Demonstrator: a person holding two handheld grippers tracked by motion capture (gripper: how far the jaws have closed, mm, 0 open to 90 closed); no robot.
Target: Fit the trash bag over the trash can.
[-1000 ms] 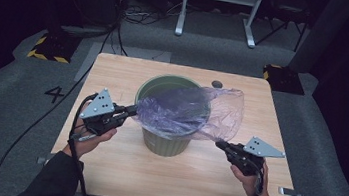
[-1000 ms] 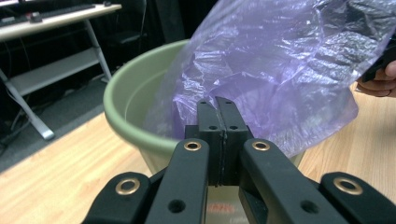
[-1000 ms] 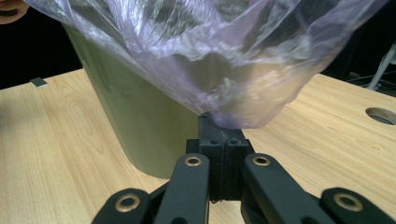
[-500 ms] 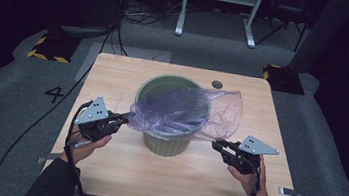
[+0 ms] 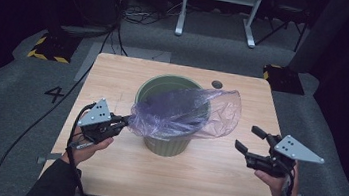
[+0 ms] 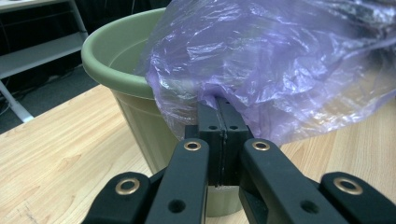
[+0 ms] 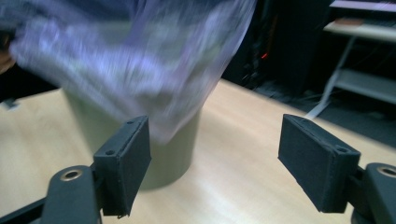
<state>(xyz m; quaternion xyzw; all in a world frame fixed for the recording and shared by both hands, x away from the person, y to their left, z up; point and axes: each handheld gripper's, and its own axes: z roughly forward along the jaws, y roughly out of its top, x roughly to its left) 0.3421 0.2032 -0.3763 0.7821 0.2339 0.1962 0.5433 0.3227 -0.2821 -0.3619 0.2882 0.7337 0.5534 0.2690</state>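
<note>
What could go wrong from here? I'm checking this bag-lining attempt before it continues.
1. Only the left gripper pinches the purple plastic bag; pulling further could tip the green bin or tear the film.
2. The right gripper, whose jaws have just been opening, stands empty beside the bin; that side of the bag hangs loose over the rim and may slip off.

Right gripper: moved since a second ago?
Yes. The right gripper has backed away from the green bin toward the table's right edge, its jaws just opening with nothing between them.
</note>
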